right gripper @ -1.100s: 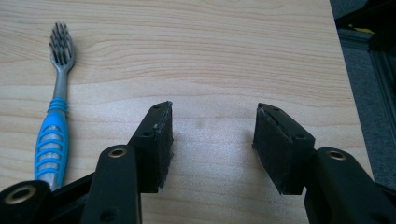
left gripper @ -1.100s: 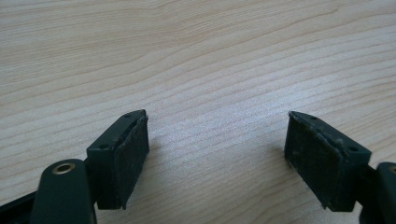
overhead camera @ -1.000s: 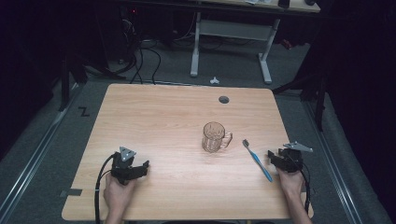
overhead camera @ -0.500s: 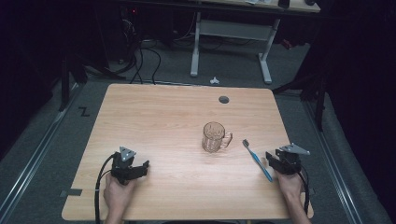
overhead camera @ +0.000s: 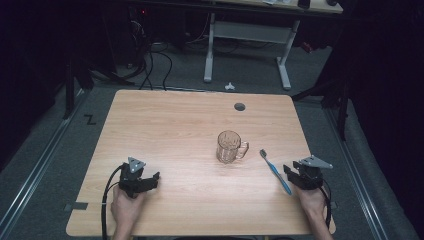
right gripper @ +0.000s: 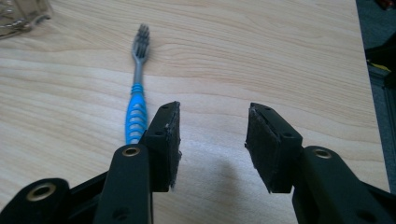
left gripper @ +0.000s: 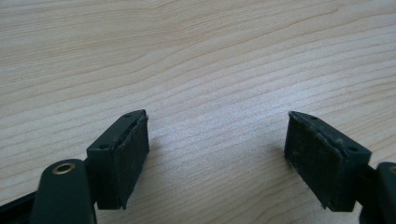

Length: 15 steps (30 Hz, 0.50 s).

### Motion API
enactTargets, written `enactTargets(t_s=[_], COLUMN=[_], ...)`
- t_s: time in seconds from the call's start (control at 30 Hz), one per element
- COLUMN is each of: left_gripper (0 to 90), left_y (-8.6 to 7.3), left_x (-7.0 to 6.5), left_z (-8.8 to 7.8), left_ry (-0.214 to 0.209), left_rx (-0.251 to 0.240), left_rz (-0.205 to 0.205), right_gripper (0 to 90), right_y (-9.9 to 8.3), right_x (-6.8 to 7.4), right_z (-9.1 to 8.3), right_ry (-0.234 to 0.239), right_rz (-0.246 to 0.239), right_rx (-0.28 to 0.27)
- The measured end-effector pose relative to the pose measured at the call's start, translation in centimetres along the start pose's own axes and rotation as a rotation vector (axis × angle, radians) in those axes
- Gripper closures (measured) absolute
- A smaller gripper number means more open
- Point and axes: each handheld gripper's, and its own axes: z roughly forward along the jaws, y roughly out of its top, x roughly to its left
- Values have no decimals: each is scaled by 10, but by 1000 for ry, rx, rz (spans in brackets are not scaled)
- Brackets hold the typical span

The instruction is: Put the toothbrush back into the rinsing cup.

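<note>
left gripper (left gripper: 217, 140): fingers apart, bare desk (left gripper: 210, 56) between them | right gripper (right gripper: 212, 135): fingers apart, gripping nothing | toothbrush (right gripper: 137, 93): flat on desk, just outside one right finger, bristles pointing away | glass mug (overhead camera: 230, 146): upright, beyond the toothbrush
</note>
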Motion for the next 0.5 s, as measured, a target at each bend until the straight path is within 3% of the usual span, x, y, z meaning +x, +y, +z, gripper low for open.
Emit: enactTargets(t_s=[0.17, 0.5], left_gripper=[225, 225], left_y=[0, 0], left_x=[0, 0], left_z=[0, 0], left_ry=[0, 0], left_rx=[0, 0], left_rz=[0, 0], right_gripper=[567, 590], right_y=[3, 14], right_x=[5, 14], right_z=[-7, -13], right_ry=[37, 68], right_rz=[-20, -64], right_rx=[-8, 15])
